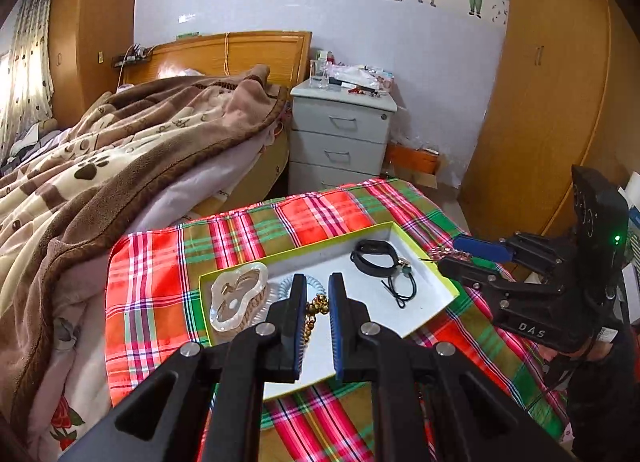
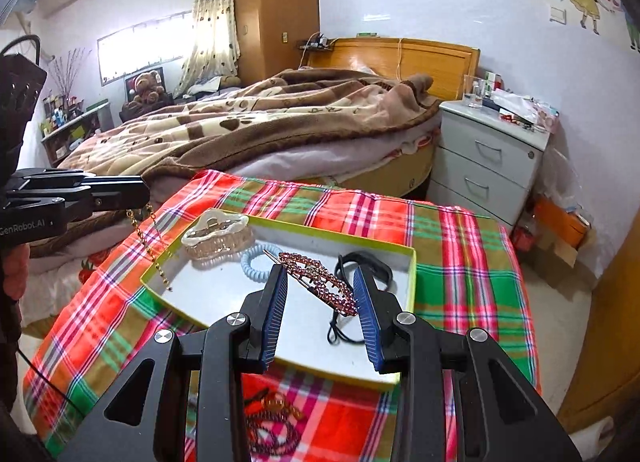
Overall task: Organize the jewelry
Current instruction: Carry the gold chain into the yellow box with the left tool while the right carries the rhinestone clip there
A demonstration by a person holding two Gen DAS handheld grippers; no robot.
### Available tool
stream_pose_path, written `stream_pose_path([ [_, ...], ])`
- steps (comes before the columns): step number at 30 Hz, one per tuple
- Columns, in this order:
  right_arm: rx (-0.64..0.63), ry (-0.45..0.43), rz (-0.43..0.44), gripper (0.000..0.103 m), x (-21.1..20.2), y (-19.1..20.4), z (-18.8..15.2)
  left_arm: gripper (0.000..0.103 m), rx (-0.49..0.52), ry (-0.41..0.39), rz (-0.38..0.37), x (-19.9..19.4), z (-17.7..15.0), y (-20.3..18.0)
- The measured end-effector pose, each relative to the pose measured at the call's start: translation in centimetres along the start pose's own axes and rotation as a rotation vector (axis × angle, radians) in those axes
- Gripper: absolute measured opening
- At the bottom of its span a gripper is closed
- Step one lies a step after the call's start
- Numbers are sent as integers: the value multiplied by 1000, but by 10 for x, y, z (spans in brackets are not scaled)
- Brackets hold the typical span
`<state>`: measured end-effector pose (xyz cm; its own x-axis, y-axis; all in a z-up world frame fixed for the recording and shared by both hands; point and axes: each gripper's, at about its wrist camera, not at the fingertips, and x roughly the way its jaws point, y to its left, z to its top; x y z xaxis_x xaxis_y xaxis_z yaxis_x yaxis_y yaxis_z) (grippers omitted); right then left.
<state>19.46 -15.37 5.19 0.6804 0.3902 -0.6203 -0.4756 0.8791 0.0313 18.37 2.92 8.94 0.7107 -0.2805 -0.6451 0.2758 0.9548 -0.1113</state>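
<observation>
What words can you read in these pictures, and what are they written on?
"DAS" on the black body of the right gripper, in the left wrist view.
"GenRobot.AI" on the side of the left gripper, in the right wrist view.
Labels on the bottles and packets on the nightstand are too small to read.

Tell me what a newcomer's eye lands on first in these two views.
The loud red-and-green plaid cloth under a shallow box with a yellow-green rim. Above the box, the right gripper holds a red rhinestone barrette, while the left gripper, at the left edge, dangles a gold chain over the box's left rim.
</observation>
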Motion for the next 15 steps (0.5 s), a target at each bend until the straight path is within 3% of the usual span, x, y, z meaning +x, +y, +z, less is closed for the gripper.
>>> stream_pose_path([
  [15, 37, 128, -31, 36, 87, -5, 12, 11, -59, 111, 4, 61, -29, 26],
])
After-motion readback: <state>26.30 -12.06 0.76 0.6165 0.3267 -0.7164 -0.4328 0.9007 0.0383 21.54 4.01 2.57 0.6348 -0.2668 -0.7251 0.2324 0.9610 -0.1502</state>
